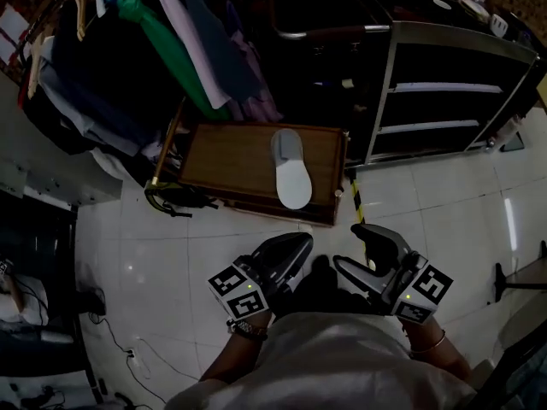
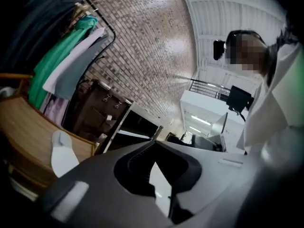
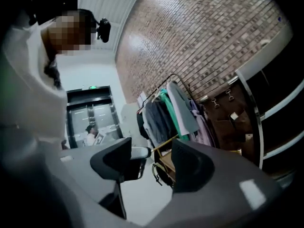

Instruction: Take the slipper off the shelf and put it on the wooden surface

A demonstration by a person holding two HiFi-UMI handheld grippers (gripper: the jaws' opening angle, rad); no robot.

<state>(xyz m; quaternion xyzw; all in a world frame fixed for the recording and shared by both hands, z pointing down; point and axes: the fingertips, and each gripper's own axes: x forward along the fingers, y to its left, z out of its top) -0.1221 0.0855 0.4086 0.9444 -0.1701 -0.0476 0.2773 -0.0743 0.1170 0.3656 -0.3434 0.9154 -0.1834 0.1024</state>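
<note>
A pale grey-white slipper (image 1: 291,171) lies flat on the low wooden surface (image 1: 226,156), toe towards me, with neither gripper touching it. Both grippers hang close to my body, well short of the platform. My left gripper (image 1: 301,242) points at the platform with its jaws together and nothing in them. In the left gripper view the slipper (image 2: 61,153) shows on the wood (image 2: 23,122) at the lower left, past that gripper (image 2: 156,139). My right gripper (image 1: 346,244) is open and empty. The right gripper view shows floor through the gap in that gripper (image 3: 151,148).
A dark metal shoe shelf (image 1: 444,92) stands at the right of the platform. A rack of hanging clothes (image 1: 154,32) rises behind it at the left. Black straps (image 1: 175,199) lie by the platform's left corner, yellow-black tape (image 1: 359,203) by its right. White tiled floor surrounds me.
</note>
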